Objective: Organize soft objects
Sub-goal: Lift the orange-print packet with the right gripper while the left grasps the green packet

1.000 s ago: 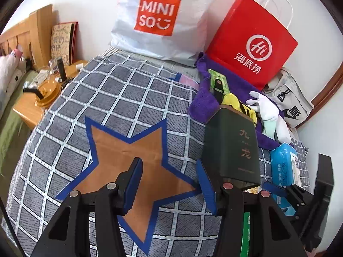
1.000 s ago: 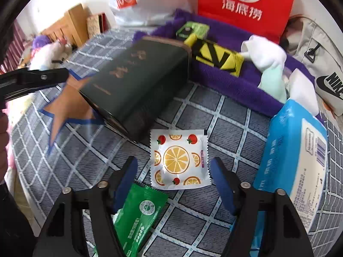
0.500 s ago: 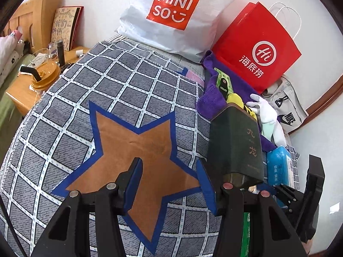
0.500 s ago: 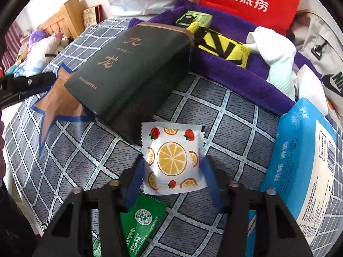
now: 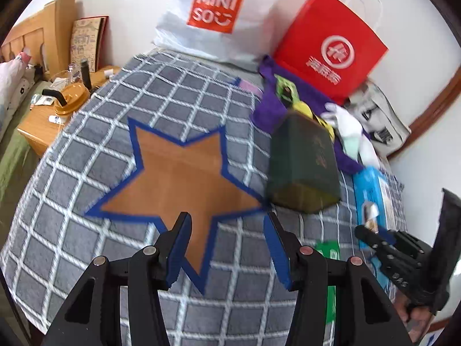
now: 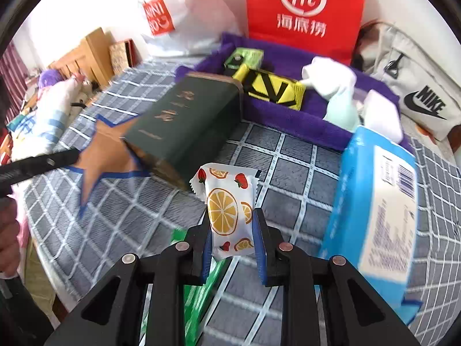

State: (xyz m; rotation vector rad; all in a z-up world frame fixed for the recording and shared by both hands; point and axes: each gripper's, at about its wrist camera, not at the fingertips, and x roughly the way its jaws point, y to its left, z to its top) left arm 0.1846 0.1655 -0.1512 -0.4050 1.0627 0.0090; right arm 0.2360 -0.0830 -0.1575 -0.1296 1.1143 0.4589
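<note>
My right gripper (image 6: 230, 248) is closing on a white sachet printed with orange slices (image 6: 224, 210). Both blue pads press its sides and it stands bowed, lifted off the checked blanket (image 6: 288, 178). My left gripper (image 5: 227, 248) hangs open over the brown star patch (image 5: 178, 173), nothing between its fingers. A dark green tin box (image 6: 190, 121) lies on its side ahead. Behind it a purple towel (image 6: 288, 118) holds a yellow-black pack (image 6: 270, 89), a green pack (image 6: 245, 57) and white socks (image 6: 331, 80).
A blue wipes pack (image 6: 380, 201) lies at the right, a green sachet (image 6: 201, 285) under my right gripper. A red paper bag (image 6: 305, 8), a white Miniso bag (image 5: 219, 14) and a grey Nike bag (image 6: 417, 98) line the wall. A wooden bedside table (image 5: 43, 121) stands at the left.
My right gripper closed on the orange-print sachet and lifted it off the blanket. My left gripper drew back from the green tin box, still open.
</note>
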